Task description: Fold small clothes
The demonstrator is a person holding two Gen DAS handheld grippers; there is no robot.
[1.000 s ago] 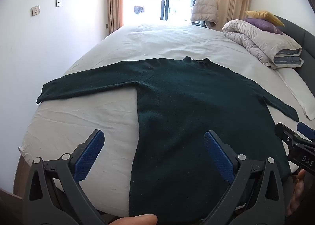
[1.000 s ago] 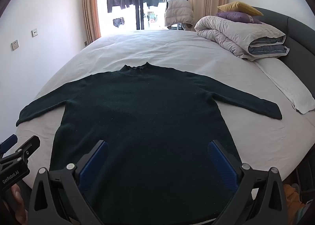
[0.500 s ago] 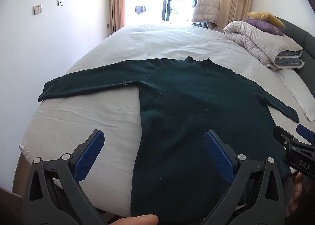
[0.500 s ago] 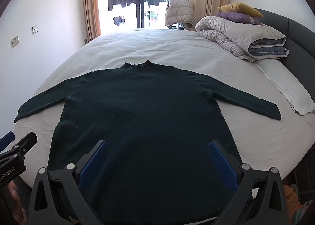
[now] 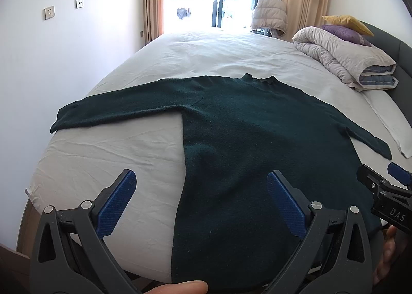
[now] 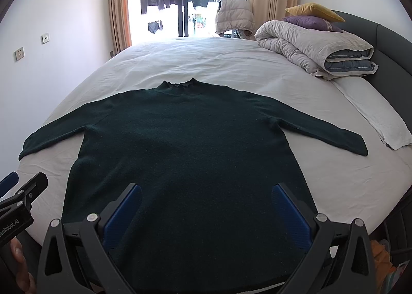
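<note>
Lying flat and face-up on the bed [image 6: 231, 67], a dark green sweater [image 6: 190, 155] waits for its first fold, both sleeves spread wide and the ruffled collar pointing toward the window beyond the sweater's neck. Its hem hangs at the near edge of the bed, closest to the person. The left tongs [image 5: 200, 204] hover above the sweater's left flank near the hem, jaws wide apart and gripping nothing; one blue pad sits over bare sheet just beside the sweater, the other over the knit. The right tongs [image 6: 206, 214] hover over the middle of the sweater's lower body, likewise spread open and empty. Neither pair appears to touch the cloth. Well beyond the sweater's right sleeve, a rolled duvet [image 6: 314, 47] carries a purple cushion [image 6: 309, 22] and a yellow cushion [image 6: 311, 9], and a white pillow [image 6: 373, 111] lies just past the right cuff.

Judging by the layout, the garment is smoothed out and folding has not begun. The likely next move calls for each pair of tongs to travel out along the sweater to a sleeve or shoulder, close on a single layer of knit, and carry it inward across the body without dragging the rest askew.
</note>
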